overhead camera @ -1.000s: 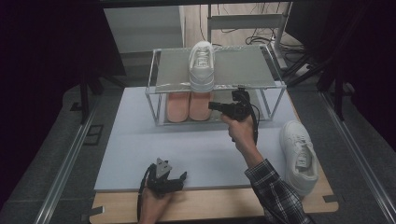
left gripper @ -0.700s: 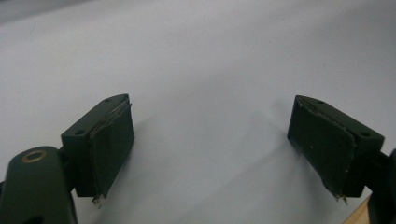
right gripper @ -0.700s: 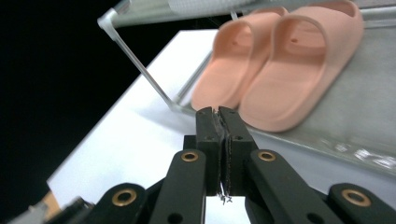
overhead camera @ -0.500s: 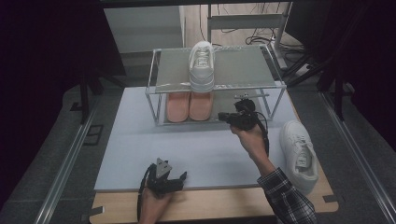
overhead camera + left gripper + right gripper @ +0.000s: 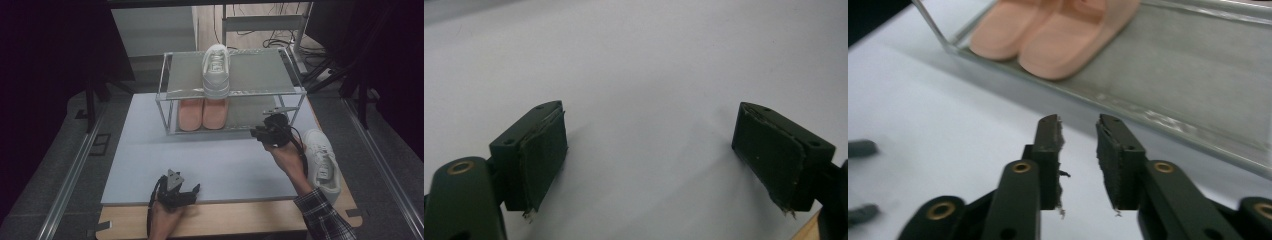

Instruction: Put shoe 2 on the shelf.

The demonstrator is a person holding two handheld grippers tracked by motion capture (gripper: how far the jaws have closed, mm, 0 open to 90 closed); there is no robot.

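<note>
White sneaker (image 5: 321,162) lies on the pale table (image 5: 225,165) beside the empty right claw (image 5: 261,133), its jaws just parting.

White sneaker (image 5: 321,157) on its sole at the table's right edge, toe pointing away.

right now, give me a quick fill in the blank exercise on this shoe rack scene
1. The white lace-up sneaker on the two-tier metal shoe rack sits on its ____ shelf.
2. The pair of peach slippers rests on the ____ shelf.
3. The second white sneaker lies on the table's ____ side, off the rack.
4. The left tongs stand wide ____ over the pale grey table mat.

Missing words: top; bottom; right; open
</note>
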